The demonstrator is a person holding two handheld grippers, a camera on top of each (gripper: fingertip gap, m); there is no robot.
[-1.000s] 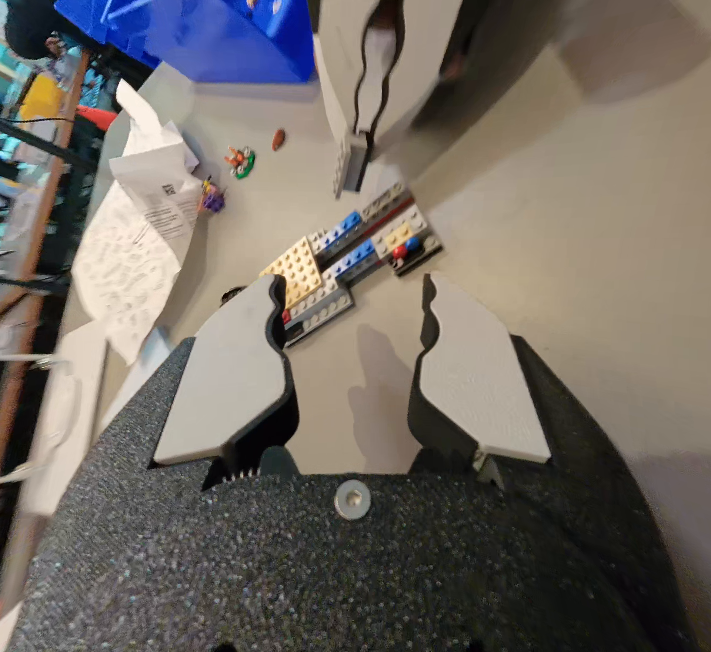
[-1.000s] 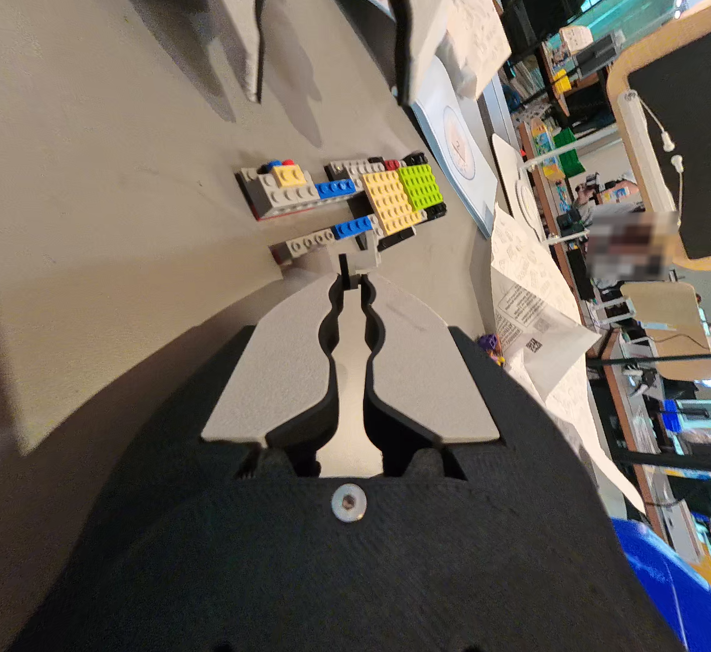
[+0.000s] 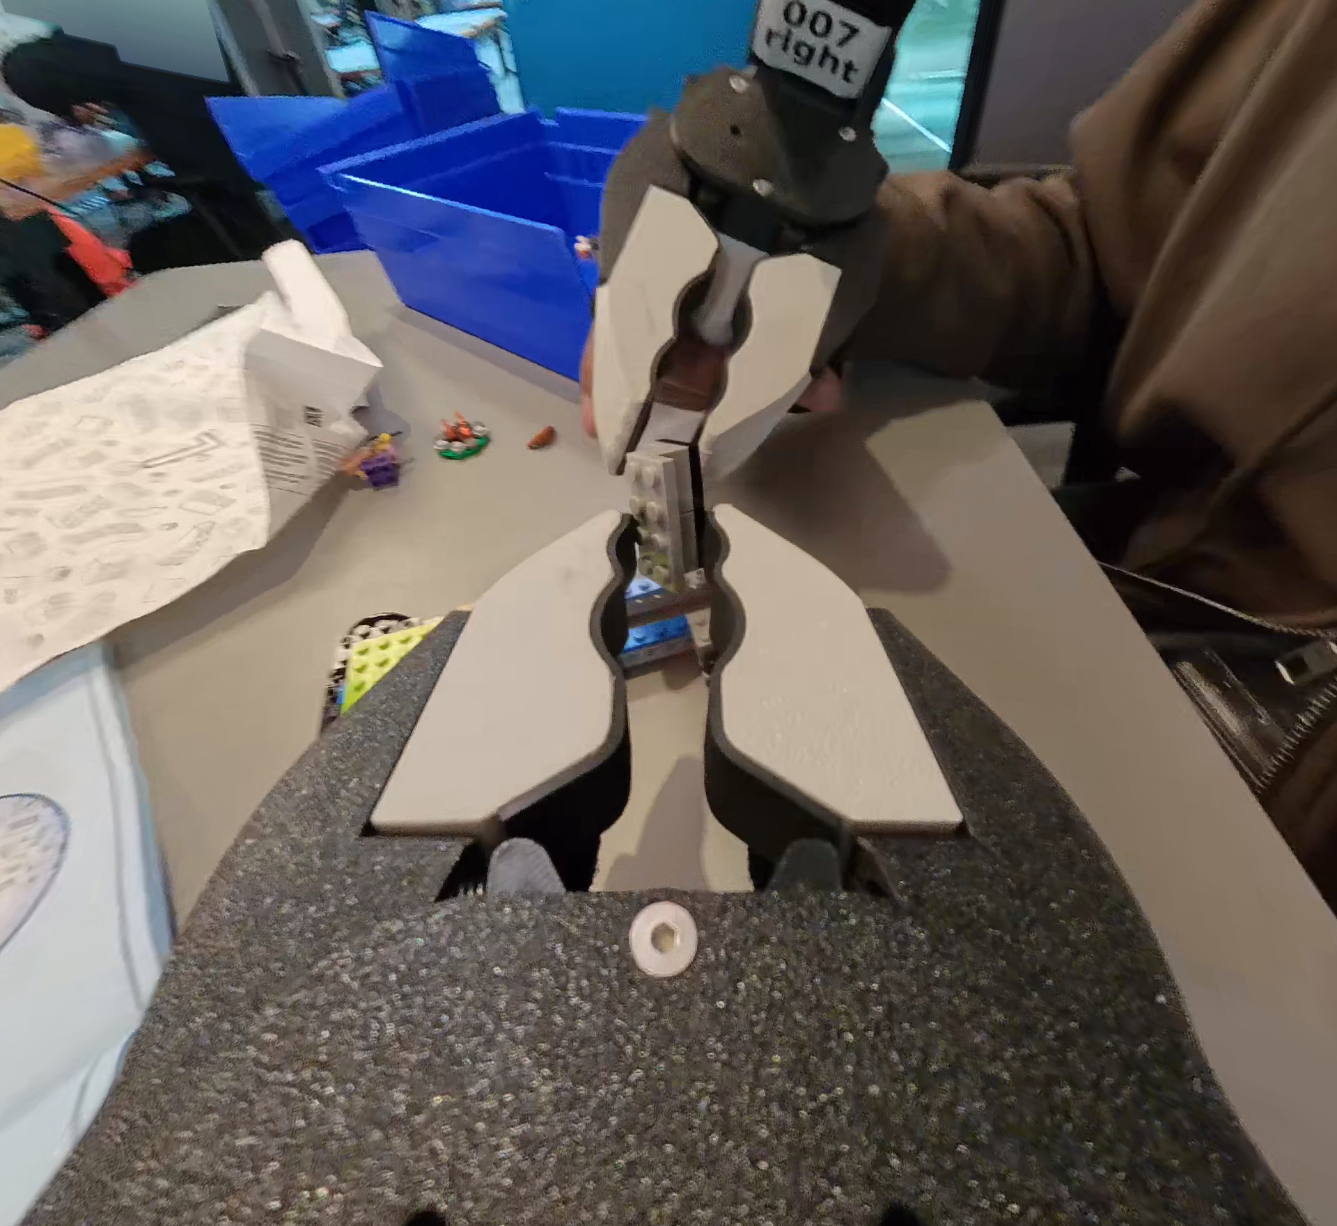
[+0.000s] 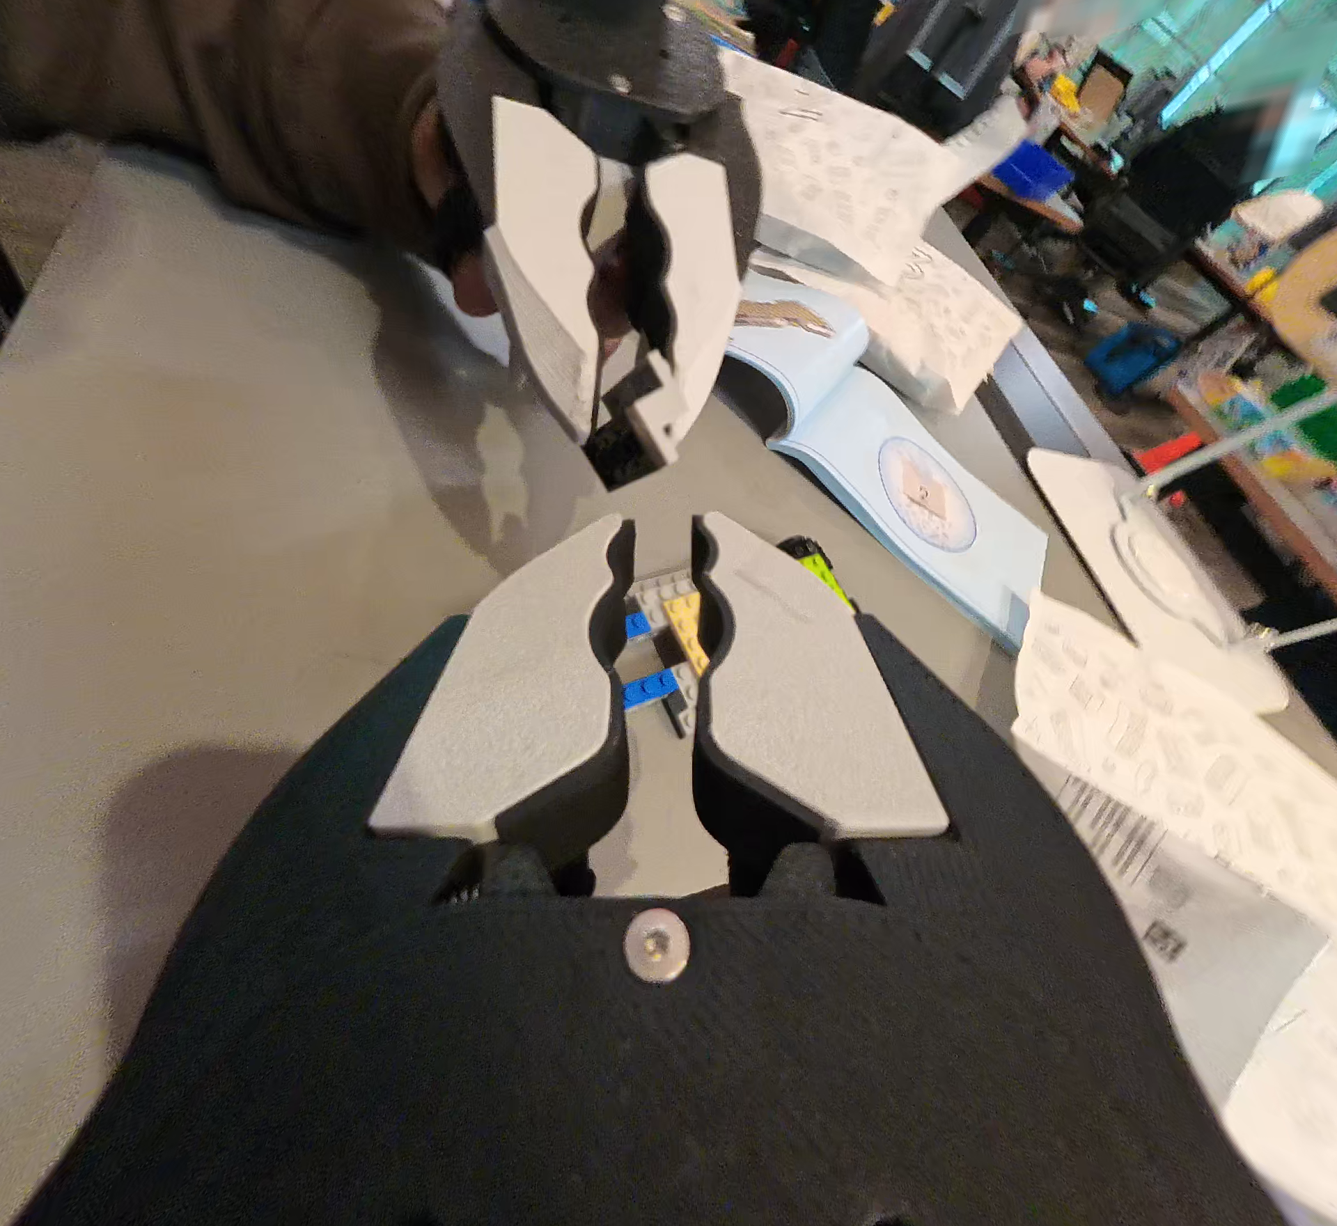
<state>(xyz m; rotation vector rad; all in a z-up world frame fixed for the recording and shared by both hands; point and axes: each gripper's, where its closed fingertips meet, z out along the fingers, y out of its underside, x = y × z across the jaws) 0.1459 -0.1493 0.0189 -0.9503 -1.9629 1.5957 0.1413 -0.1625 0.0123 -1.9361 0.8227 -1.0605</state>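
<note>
My left gripper [image 3: 665, 526] is shut on a small grey studded brick piece [image 3: 662, 511] with a black part on its side, held upright above the table. In the right wrist view the left gripper [image 4: 626, 450] shows the same piece [image 4: 651, 406] between its pads. My right gripper [image 4: 662, 529] is open with nothing between its fingertips, just short of the piece. In the left wrist view the right gripper [image 3: 669, 450] is at the piece's far end. A brick model [image 4: 669, 620] of grey, blue, yellow and lime plates lies on the table below; the left wrist view shows it [image 3: 655, 638] too.
Blue bins [image 3: 470, 215] stand at the back. Printed paper sheets [image 3: 130, 468], a purple minifigure [image 3: 380, 464], a small green-based piece [image 3: 461, 439] and a brown bit [image 3: 541, 437] lie on the left. An open booklet [image 4: 890, 468] lies nearby. A brown sleeve [image 3: 1157, 251] is at the right. My two grippers' fingertips are within a few centimetres of each other. The right tips stand about 20 cm off the purple minifigure [image 3: 380, 464].
My left gripper was wide open and has shut on the grey piece that my right gripper held. My right gripper has opened and let go. Both have lifted from the model.
</note>
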